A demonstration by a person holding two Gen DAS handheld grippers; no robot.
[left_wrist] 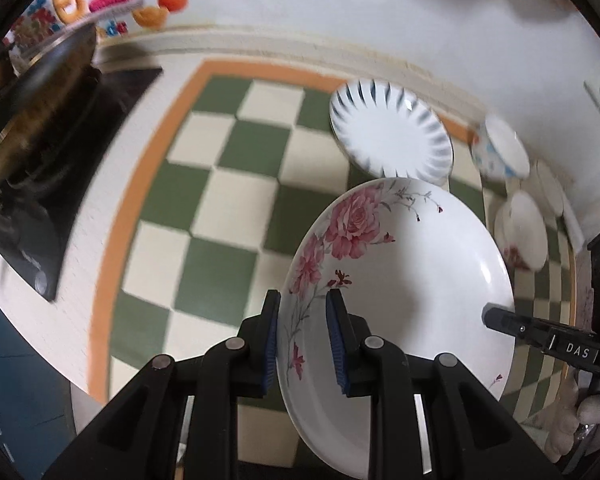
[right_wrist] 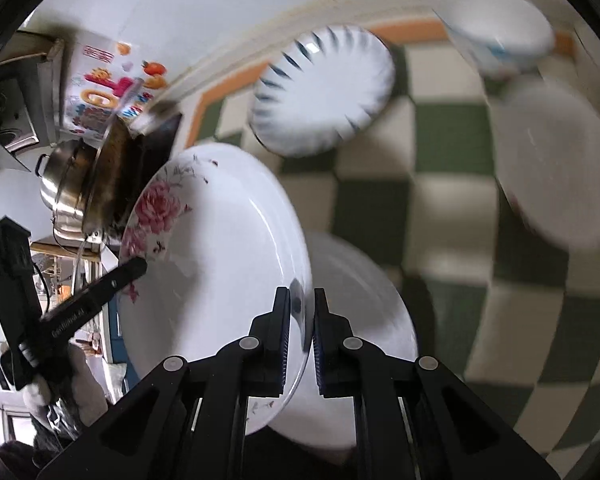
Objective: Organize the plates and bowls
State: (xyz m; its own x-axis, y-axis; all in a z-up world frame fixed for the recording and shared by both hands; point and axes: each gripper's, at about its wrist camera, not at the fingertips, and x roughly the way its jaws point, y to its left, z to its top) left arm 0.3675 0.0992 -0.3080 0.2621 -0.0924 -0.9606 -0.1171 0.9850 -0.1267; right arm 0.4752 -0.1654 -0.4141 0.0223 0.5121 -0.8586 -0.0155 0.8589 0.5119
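The rose plate (left_wrist: 412, 280) hangs above the checkered mat (left_wrist: 219, 200) — left gripper (left_wrist: 303, 300) clenches its rim at 9 o'clock, right gripper (right_wrist: 302, 300) at 3. A blue-rayed plate (left_wrist: 388, 136) lies at 12 o'clock, the stove (left_wrist: 59, 140) at 10.

**Glossy ceramic, matt plastic**

The rose plate (left_wrist: 412, 280) looks like glossy, smooth glazed ceramic, as does the blue-rayed plate (left_wrist: 392, 132). The left tongs (left_wrist: 303, 300) are matt black plastic with ribbed blue pads (left_wrist: 336, 344). The pot (right_wrist: 63, 188) is shiny metal.

Green-and-cream checkered mat (left_wrist: 235, 184), blue-striped plate (left_wrist: 390, 136), two bowls (left_wrist: 500, 148) on it
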